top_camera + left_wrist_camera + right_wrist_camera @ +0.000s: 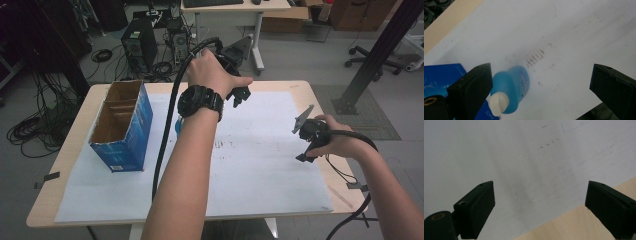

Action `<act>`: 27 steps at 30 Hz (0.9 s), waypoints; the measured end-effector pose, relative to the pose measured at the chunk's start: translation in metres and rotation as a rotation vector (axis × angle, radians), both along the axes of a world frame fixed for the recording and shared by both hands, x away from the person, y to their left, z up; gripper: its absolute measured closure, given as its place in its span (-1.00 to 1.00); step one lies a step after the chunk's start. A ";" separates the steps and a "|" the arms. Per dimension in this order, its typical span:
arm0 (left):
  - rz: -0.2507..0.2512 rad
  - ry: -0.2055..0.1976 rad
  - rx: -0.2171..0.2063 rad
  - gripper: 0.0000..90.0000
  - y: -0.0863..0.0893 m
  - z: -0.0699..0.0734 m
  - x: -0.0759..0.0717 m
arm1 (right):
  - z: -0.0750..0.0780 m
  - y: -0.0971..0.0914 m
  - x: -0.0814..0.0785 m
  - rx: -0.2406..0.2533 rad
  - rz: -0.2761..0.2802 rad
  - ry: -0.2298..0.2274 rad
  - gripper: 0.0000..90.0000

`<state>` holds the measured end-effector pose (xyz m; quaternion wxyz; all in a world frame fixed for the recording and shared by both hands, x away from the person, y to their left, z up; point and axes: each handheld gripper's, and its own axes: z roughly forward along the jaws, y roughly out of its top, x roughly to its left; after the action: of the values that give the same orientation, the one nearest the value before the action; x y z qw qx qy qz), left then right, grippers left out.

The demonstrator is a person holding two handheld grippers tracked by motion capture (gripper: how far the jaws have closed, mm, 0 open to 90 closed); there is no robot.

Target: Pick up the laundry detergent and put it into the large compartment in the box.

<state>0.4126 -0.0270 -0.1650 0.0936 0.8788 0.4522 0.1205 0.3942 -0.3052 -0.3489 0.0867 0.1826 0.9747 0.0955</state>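
Note:
A small blue bottle (514, 85) with a white cap (498, 103) rests on the white sheet (564, 30), cap end toward the camera. My left gripper (541, 75) hangs over it with the jaws wide apart. The bottle appears close to the left-hand jaw, and no pad presses on it. In the high view a sliver of the bottle (178, 125) peeks out beside the forearm, below the left gripper (240, 96). My right gripper (539, 192) stands open over bare sheet, with nothing between its jaws. It sits near the table's right edge (305, 156).
An open-topped blue box (125, 125) with cardboard dividers stands at the left of the table; its corner (441, 75) lies close to the bottle. The wooden table edge (574, 225) runs just under the right gripper. Cables trail from both grippers.

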 end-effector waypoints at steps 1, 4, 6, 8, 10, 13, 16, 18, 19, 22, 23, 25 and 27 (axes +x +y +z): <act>0.002 -0.003 0.000 -0.89 0.001 0.000 0.000 | 0.000 0.000 0.000 0.000 0.001 0.001 -0.79; 0.007 -0.004 0.000 -0.89 0.002 0.001 0.000 | -0.001 0.000 -0.001 -0.001 0.002 0.002 -0.79; 0.011 -0.005 0.005 -0.89 0.004 0.002 0.000 | -0.001 0.001 -0.001 0.000 0.003 0.002 -0.79; 0.018 -0.007 0.010 -0.89 0.007 0.003 -0.001 | -0.001 0.001 -0.001 0.001 0.001 0.002 -0.79; 0.026 -0.002 0.014 -0.89 0.010 0.003 -0.001 | -0.001 0.001 -0.001 0.000 -0.001 0.003 -0.79; 0.056 -0.009 0.023 -0.88 0.016 0.005 0.000 | -0.001 0.001 -0.001 0.002 0.003 0.002 -0.79; 0.070 -0.006 0.024 -0.88 0.021 0.005 0.001 | -0.002 0.001 -0.001 0.002 0.004 0.002 -0.79; 0.076 -0.003 0.034 -0.87 0.023 0.004 0.001 | -0.002 0.001 -0.001 0.004 0.002 0.003 -0.79; 0.077 0.001 0.042 -0.86 0.024 0.004 0.002 | -0.002 0.001 -0.001 0.004 0.001 0.002 -0.79; 0.088 0.002 0.054 -0.86 0.027 0.004 0.003 | -0.003 0.001 -0.001 0.004 0.001 0.005 -0.79; 0.092 0.004 0.057 -0.86 0.028 0.003 0.003 | -0.004 0.001 -0.001 0.004 0.003 0.006 -0.79; 0.100 0.006 0.059 -0.86 0.029 0.003 0.004 | -0.005 0.000 -0.001 0.002 0.002 0.007 -0.79; 0.105 0.007 0.055 -0.85 0.031 0.003 0.004 | -0.005 0.000 -0.001 0.002 0.002 0.007 -0.79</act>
<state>0.4167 0.0041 -0.1623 0.0612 0.8566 0.4944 0.1346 0.3937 -0.3051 -0.3541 0.0829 0.1820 0.9751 0.0961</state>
